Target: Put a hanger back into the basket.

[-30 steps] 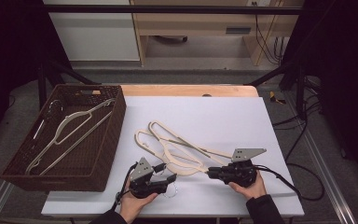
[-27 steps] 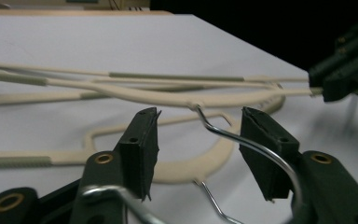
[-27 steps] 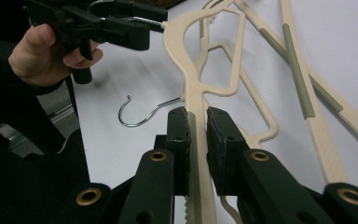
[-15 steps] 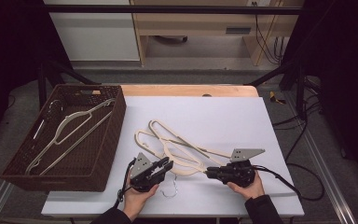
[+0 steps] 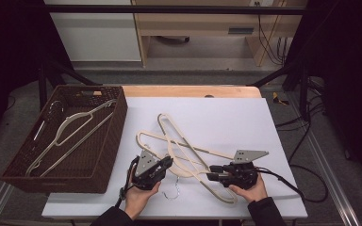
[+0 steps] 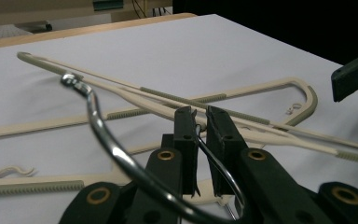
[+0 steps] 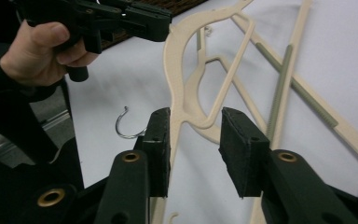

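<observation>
High view: two cream hangers (image 5: pixel 188 153) lie crossed near the counter (image 5: pixel 226 113) front edge; two more in the basket (image 5: pixel 101 155) at left edge.

Left gripper view: left gripper (image 6: pixel 201 122) fingers pinch the metal hook (image 6: pixel 107 144).

Right gripper view: right gripper (image 7: pixel 195 142) fingers spread, straddling one hanger's arm.

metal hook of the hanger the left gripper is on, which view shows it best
The left gripper view: the metal hook curves large in front of the left gripper, whose jaws pinch its wire. The high view shows nothing clear of it.
</observation>
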Motion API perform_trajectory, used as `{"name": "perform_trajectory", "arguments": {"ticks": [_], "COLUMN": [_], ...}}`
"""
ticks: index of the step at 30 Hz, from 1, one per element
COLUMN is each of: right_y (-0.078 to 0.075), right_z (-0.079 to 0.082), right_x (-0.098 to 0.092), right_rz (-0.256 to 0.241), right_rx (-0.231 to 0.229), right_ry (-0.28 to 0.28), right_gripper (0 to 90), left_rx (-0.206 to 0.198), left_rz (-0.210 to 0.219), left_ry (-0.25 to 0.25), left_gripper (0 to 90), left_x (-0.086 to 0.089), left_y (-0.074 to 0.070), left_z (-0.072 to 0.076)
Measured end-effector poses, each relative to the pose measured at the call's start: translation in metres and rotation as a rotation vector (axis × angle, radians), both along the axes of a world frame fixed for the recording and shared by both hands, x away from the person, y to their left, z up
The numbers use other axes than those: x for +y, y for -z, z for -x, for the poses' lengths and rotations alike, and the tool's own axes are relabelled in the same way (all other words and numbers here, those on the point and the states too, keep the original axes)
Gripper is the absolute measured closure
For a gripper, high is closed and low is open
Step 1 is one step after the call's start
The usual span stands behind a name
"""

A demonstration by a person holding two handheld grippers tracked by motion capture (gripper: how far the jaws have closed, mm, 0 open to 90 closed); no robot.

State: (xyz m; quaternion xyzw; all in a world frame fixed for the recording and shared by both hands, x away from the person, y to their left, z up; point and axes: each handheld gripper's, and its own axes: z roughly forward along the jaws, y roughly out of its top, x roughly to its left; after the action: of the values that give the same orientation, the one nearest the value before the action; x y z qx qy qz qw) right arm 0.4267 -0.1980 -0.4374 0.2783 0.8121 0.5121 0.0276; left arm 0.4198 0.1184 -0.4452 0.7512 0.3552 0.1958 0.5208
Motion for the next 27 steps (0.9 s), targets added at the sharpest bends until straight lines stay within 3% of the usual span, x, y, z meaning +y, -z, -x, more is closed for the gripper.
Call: {"name": "perform_trajectory", "arguments": {"ticks": [5, 10, 14, 18, 22, 27], "right_y": [-0.004, -0.004, -0.001, 0.001, 0.000, 0.001], "right_z": [0.005, 0.008, 0.008, 0.009, 0.010, 0.009], "right_x": [0.010, 0.023, 0.028, 0.038, 0.050, 0.057], "right_rz": [0.070, 0.136, 0.179, 0.240, 0.312, 0.391], "right_rx": [-0.060, -0.073, -0.065, -0.093, -0.147, -0.171], "right_ry": [0.030, 0.049, 0.080, 0.094, 0.130, 0.182], "right_gripper": [48.1, 43.2, 45.8, 46.7, 54.0, 66.3], "left_rx": [-0.019, -0.007, 0.000, 0.002, 0.001, 0.003], "left_rz": [-0.042, -0.057, -0.072, -0.074, -0.083, -0.080], "left_ry": [0.026, 0.032, 0.030, 0.037, 0.040, 0.048], "left_gripper": [82.7, 82.8, 83.0, 83.8, 84.4, 84.4], "left_x": [-0.010, -0.019, -0.026, -0.033, -0.036, -0.036], "left_y": [-0.012, -0.023, -0.033, -0.038, -0.040, -0.040], "left_z": [-0.004, -0.011, -0.015, -0.016, -0.016, -0.017]}}
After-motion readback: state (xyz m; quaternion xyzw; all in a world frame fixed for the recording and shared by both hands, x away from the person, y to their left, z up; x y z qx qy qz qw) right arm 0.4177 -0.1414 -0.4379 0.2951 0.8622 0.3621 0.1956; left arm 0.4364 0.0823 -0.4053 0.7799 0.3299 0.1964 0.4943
